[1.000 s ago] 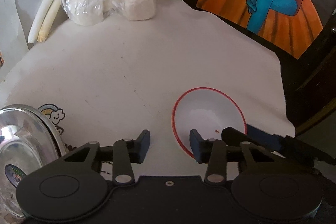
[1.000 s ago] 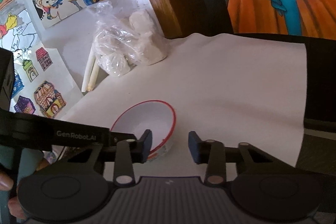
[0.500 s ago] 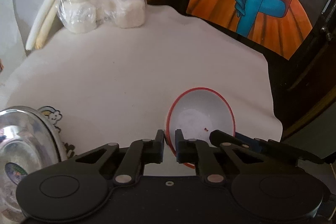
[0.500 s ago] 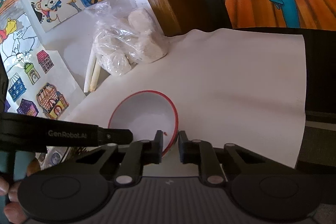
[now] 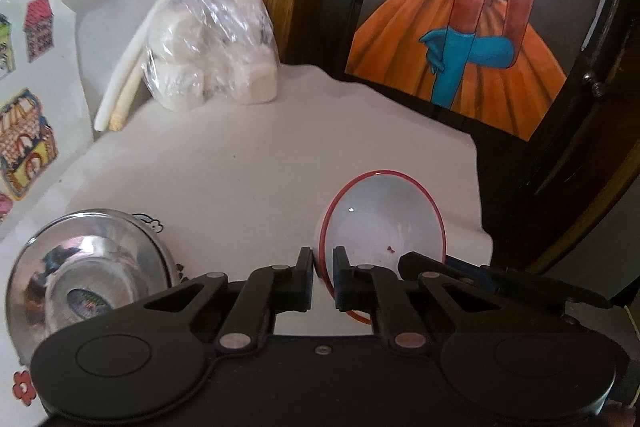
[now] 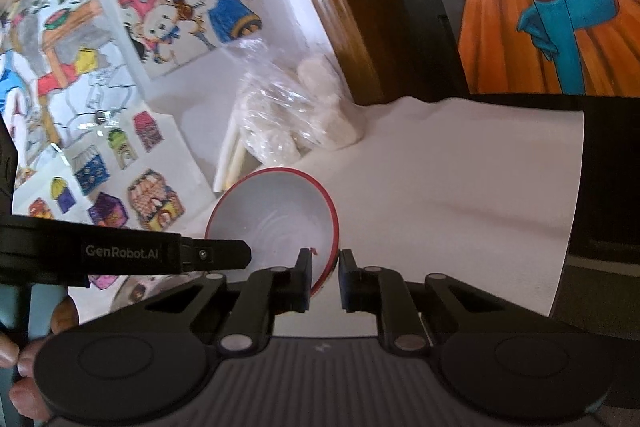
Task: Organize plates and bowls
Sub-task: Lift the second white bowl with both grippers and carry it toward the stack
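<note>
You grip one bowl (image 5: 384, 215) with both grippers.
Left gripper (image 5: 323, 267) and right gripper (image 6: 325, 269) each pinch its rim.

Bowl (image 5: 384, 219) now clamped, off the table.

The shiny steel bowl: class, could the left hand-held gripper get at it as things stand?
Probably not yet: the left hand-held gripper is shut on the white, red-rimmed bowl. The shiny steel bowl sits unobstructed beside it on the white tablecloth.
</note>
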